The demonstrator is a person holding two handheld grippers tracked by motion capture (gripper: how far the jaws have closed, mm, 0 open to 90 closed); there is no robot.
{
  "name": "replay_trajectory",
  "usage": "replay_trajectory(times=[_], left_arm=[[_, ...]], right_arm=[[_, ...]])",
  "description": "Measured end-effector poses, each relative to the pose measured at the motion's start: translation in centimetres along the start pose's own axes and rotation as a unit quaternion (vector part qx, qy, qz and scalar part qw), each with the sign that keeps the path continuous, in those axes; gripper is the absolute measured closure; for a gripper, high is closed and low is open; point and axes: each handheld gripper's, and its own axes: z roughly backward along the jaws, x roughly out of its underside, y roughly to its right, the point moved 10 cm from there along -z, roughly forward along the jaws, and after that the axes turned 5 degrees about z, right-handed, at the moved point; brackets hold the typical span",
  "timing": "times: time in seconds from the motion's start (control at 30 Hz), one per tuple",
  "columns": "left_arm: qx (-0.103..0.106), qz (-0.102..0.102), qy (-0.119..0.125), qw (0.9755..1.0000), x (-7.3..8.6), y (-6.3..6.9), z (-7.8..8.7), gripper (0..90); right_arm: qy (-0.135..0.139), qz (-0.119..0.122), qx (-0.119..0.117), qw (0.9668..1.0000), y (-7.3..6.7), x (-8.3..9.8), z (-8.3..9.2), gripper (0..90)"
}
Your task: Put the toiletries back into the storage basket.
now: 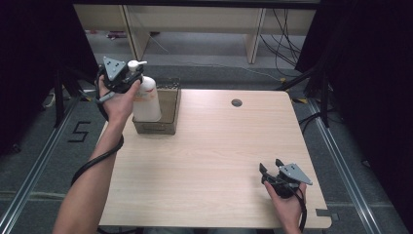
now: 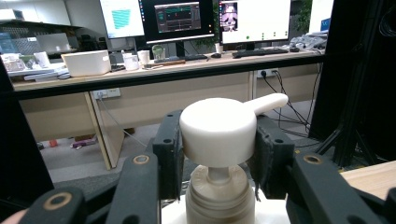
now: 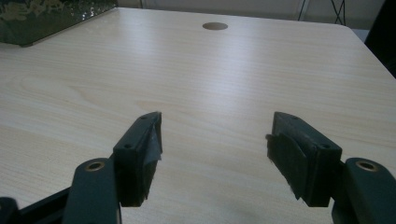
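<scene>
Your right gripper (image 1: 272, 170) is resting near you on the table (image 1: 219, 146), jaws spread and empty, keeping clear. Farther off, your left gripper (image 2: 218, 144) is clamping the pump head (image 2: 219, 130) of the white dispenser bottle (image 1: 145, 97), which is standing upright in the cardboard box (image 1: 165, 114) at the far left corner, likely for lifting it straight up.

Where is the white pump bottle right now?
In the high view, the pump bottle stands in the cardboard box at the table's far left, its pump head between the left hand-held gripper's jaws.

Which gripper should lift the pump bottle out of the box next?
Left. The left gripper already clamps the pump bottle by its head above the box; the right gripper sits open, far across the table.
</scene>
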Motion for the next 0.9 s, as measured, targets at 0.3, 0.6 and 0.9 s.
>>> replay_trajectory(times=[0.3, 0.6, 0.9], left_arm=[[0.000, -0.002, -0.007, 1.0000, 0.7, 0.0, 0.0, 59.0], [0.000, 0.000, -0.014, 0.9999, 1.5, 0.1, -0.1, 59.0], [0.000, 0.000, -0.025, 0.9997, 2.7, 0.2, -0.2, 59.0]], right_arm=[[-0.001, 0.002, 0.002, 1.0000, 0.0, 0.0, 0.1, 35.2], [-0.002, 0.001, 0.001, 1.0000, 0.1, 0.0, 0.1, 35.2], [-0.002, -0.005, 0.002, 1.0000, 0.0, 0.0, 0.0, 35.2]])
